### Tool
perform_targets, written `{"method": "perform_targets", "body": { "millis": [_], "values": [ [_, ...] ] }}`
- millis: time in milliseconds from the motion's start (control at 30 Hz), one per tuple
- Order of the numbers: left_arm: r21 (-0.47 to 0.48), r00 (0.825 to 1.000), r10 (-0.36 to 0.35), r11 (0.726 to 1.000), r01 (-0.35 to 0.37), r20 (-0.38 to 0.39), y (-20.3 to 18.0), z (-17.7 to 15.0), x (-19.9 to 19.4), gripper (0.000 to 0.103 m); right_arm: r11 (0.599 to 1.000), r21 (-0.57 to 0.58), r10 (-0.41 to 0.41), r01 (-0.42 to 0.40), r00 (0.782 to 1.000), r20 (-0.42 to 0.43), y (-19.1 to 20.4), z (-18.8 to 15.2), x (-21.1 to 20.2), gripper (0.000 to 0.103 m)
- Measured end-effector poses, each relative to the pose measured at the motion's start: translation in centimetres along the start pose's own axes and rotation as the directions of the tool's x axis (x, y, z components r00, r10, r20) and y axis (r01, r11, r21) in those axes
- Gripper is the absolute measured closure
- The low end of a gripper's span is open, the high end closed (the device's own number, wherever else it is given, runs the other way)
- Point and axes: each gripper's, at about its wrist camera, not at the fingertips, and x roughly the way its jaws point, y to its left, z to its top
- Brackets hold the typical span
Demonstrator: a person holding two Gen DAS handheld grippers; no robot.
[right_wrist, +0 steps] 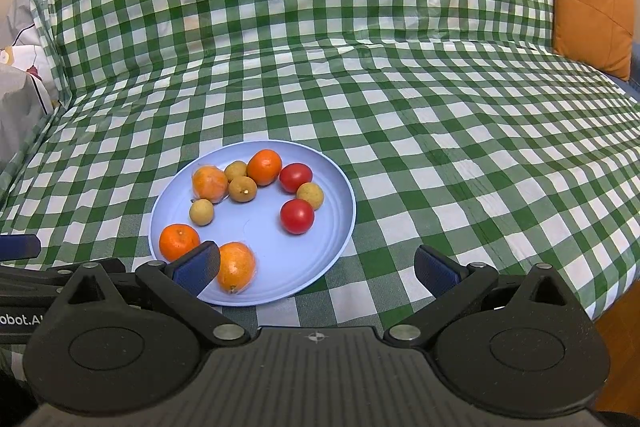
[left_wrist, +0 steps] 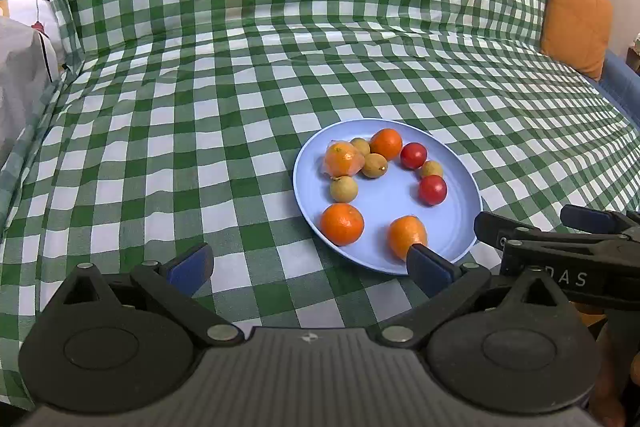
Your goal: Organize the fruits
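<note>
A light blue plate (left_wrist: 460, 195) (right_wrist: 332, 235) lies on the green checked cloth and holds several fruits: oranges (left_wrist: 342, 223) (right_wrist: 179, 242), two red tomatoes (left_wrist: 432, 189) (right_wrist: 297, 216) and small tan longans (left_wrist: 343, 189) (right_wrist: 201, 212). Two oranges are wrapped in clear film (left_wrist: 343, 159) (right_wrist: 236, 267). My left gripper (left_wrist: 308, 263) is open and empty, just in front of the plate's near left rim. My right gripper (right_wrist: 316, 273) is open and empty, over the plate's near right rim. Its fingers also show at the right in the left wrist view (left_wrist: 528, 231).
The green and white checked cloth (left_wrist: 200, 147) (right_wrist: 480, 147) covers a sofa seat and backrest. An orange cushion (left_wrist: 576, 15) (right_wrist: 592, 3) leans at the far right. White fabric (left_wrist: 24, 59) (right_wrist: 20, 87) lies at the far left.
</note>
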Motion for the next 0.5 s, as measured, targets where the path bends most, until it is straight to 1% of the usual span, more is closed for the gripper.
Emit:
{"method": "perform_targets", "body": {
  "millis": [367, 500],
  "values": [
    [0.012, 0.999, -0.022, 1.000, 0.021, 0.024, -0.40, 0.47, 0.36, 0.000, 1.000, 0.019, 0.007, -0.007, 1.000, -0.001, -0.44, 0.52, 0.41, 0.001],
    [0.010, 0.998, -0.050, 0.999, 0.050, 0.032, -0.49, 0.78, 0.37, 0.000, 0.999, 0.050, 0.014, -0.014, 1.000, 0.004, -0.95, 1.00, 0.81, 0.001]
  ]
}}
